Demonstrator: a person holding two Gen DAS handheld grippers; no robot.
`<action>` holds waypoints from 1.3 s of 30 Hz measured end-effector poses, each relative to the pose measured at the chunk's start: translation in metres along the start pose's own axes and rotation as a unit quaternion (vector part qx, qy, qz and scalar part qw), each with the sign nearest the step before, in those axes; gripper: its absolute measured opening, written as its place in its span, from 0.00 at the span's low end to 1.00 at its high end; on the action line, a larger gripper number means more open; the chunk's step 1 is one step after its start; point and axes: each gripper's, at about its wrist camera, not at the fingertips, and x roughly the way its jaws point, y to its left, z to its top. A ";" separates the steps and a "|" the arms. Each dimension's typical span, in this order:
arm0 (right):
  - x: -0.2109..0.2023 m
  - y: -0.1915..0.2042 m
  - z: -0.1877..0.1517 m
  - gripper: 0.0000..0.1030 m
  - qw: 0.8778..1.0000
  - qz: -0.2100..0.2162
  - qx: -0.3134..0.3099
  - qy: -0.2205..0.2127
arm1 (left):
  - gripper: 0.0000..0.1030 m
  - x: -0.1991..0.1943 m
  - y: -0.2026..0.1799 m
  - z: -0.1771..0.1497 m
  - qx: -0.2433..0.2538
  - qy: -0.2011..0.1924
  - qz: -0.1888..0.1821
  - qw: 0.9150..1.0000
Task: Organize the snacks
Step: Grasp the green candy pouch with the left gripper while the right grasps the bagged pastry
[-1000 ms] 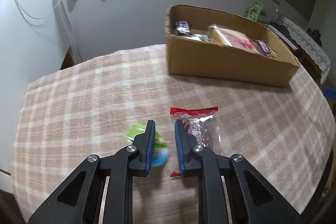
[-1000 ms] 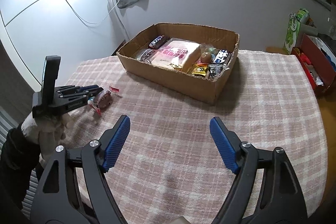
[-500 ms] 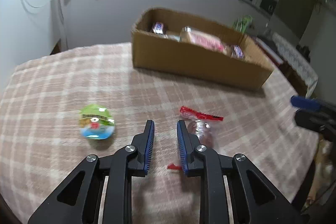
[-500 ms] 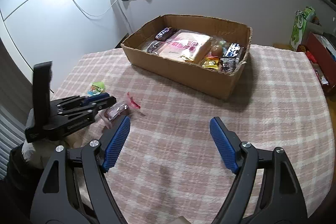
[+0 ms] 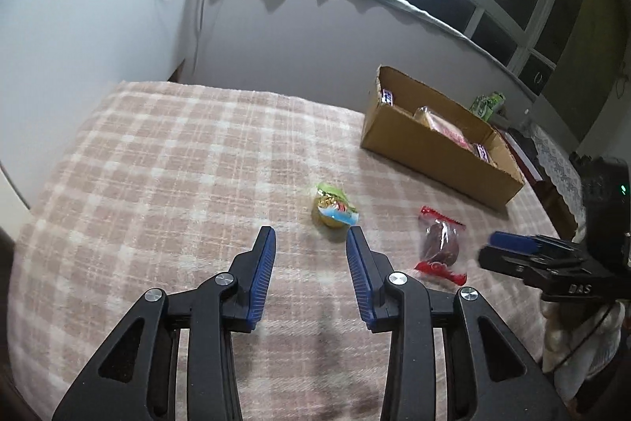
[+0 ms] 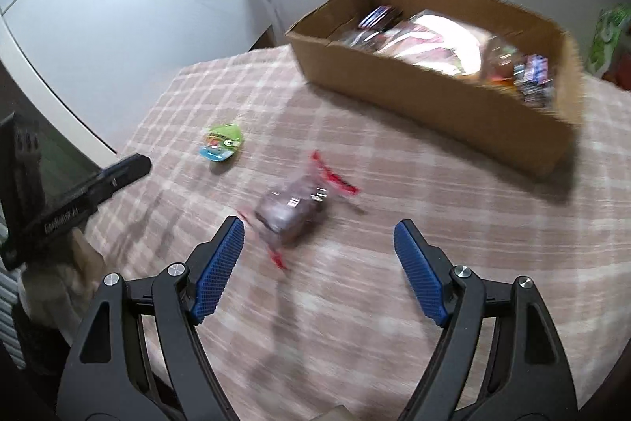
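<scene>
A small round snack with a green and blue lid (image 5: 333, 208) lies on the checked tablecloth just beyond my left gripper (image 5: 311, 237), which is open and empty. It also shows in the right wrist view (image 6: 221, 143). A clear packet with red ends and a dark snack inside (image 5: 439, 243) lies to its right. In the right wrist view this packet (image 6: 292, 211) sits just ahead of my right gripper (image 6: 318, 232), which is wide open and empty. A cardboard box (image 6: 437, 97) holding several snacks stands at the back of the table (image 5: 437, 148).
The table is covered by a pink checked cloth (image 5: 177, 164). My right gripper shows at the right edge of the left wrist view (image 5: 512, 243). My left gripper shows at the left edge of the right wrist view (image 6: 126, 168). A white wall and cable stand behind.
My left gripper has opened and swung left, facing the round snack. My right gripper has moved down and forward toward the red-ended packet, staying open.
</scene>
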 end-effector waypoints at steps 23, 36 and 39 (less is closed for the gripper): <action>0.046 0.017 0.025 0.79 0.993 -0.077 -0.080 0.035 | 0.35 0.069 -0.030 0.012 0.075 0.055 0.027 0.995; 0.059 0.012 0.028 0.51 0.992 -0.094 -0.079 0.041 | 0.33 0.085 -0.032 0.015 0.090 0.060 0.046 0.993; 0.055 0.008 0.027 0.48 0.992 -0.089 -0.076 0.040 | 0.31 0.085 -0.030 0.015 0.086 0.056 0.044 0.994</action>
